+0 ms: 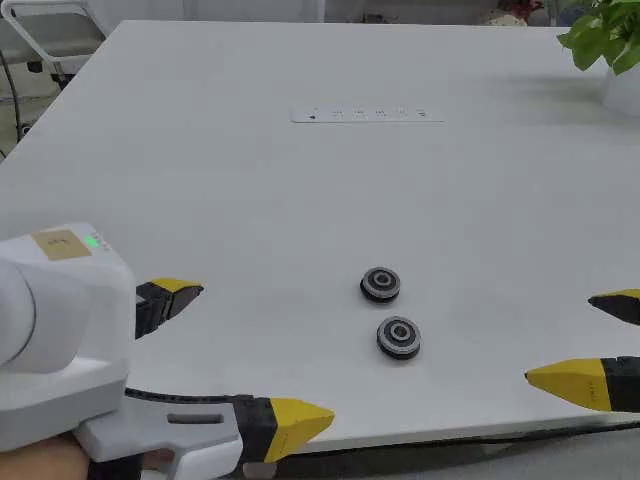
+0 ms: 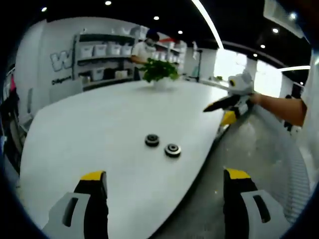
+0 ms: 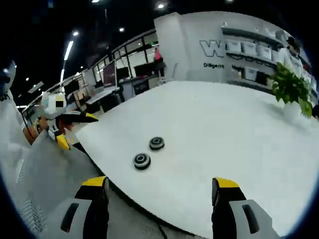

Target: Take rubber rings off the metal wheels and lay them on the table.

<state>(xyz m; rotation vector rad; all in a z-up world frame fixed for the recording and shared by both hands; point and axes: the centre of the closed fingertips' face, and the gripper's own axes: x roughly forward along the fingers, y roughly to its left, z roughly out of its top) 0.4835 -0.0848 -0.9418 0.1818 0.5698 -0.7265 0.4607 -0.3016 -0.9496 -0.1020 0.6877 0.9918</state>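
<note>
The left gripper (image 1: 245,355), at the near left edge of the white table (image 1: 250,180), has its yellow-tipped jaws spread wide with nothing between them. The right gripper (image 1: 570,338) enters from the right edge of the head view, its jaws likewise parted and empty. Neither tool touches the work. Between them, close to the table's near edge, two metal wheels lie flat on the bare tabletop, just beside each other but apart. The near wheel (image 1: 399,337) sits closest to the edge, and the far wheel (image 1: 381,284) lies a little farther in and slightly to the left. Each wheel wears a dark rubber ring (image 1: 383,342) around its lighter metal hub. In the left gripper view the same pair lies ahead of the open jaws, with the right gripper beyond them past the table's edge. Farther across the table a flush control panel (image 1: 367,115) with small markings is set into the surface. A potted plant (image 1: 605,40) stands at the far right corner. Wall shelves (image 2: 99,59) with white bins stand beyond the table.
</note>
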